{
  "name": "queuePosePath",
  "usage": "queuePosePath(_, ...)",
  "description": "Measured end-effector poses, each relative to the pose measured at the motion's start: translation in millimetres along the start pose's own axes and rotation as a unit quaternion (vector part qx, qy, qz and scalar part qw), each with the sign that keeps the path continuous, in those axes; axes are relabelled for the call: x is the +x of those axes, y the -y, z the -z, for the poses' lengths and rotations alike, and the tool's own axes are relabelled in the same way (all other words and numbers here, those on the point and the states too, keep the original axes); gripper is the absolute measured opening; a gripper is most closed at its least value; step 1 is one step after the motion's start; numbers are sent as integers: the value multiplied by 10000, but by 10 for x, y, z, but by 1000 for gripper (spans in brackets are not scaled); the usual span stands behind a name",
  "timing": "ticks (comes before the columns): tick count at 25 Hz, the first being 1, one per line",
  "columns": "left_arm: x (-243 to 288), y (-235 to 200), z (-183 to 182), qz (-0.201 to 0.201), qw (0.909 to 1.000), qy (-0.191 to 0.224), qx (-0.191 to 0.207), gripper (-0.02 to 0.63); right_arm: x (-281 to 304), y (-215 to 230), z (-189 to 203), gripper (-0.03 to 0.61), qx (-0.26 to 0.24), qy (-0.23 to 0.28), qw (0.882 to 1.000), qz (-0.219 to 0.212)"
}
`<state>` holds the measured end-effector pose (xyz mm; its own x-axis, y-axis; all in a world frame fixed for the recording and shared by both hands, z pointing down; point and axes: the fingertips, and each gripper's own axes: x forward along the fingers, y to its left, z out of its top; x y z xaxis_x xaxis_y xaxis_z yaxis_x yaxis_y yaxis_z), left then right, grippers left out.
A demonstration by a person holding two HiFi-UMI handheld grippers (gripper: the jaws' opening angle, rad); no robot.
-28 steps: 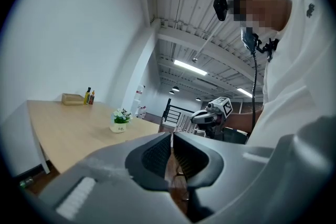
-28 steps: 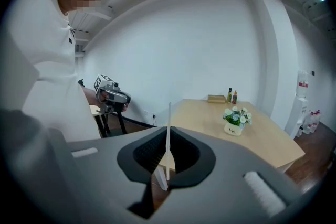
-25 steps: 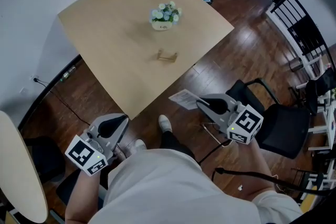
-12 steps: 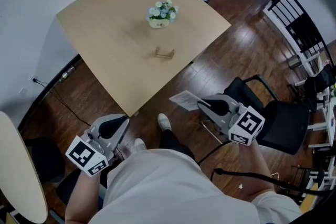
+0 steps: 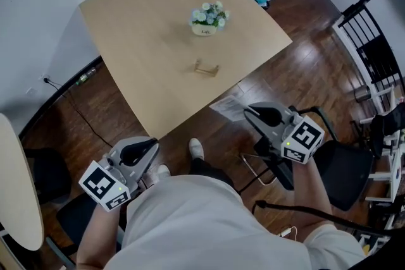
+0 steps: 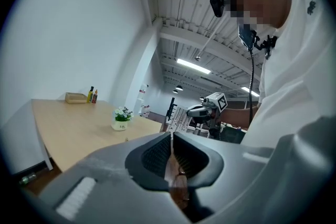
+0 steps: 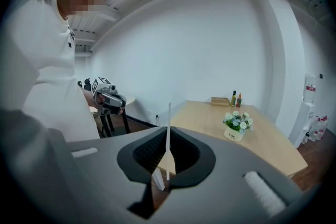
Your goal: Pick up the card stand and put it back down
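Currently left tool [image 5: 149,146] clenched, empty; right tool [image 5: 249,112] clenched on a white card [image 5: 228,104]. Card stand [image 5: 205,68] sits on counter [image 5: 133,35], 12 o'clock of both.

In the right gripper view, the thin white card [image 7: 169,113] in the right hand-held gripper [image 7: 167,136] shows edge-on only — its face is hidden. Print on the white flowerpot [image 5: 204,30] is too small to read.

We take this for an office or studio hall; bare ceiling beams [image 6: 210,42] and strip lights [image 6: 193,66] overhead; dark wood floor [image 5: 297,79]; a pale table [image 5: 139,41]; black chairs [image 5: 345,167].
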<state>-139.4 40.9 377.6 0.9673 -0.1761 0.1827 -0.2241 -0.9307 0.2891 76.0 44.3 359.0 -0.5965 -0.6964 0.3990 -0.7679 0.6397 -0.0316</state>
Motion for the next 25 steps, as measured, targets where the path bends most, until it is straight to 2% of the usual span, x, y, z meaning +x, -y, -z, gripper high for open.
queuePosePath(13,540,-235,-306,-661,9978,39,-71,60,798,1497,-33,20,-419,-211,9964,-707)
queuePosePath(25,780,-467,-406,-1363,9902,107,-298,60,1594,2104,361,20,-475,-517,9887,-1325)
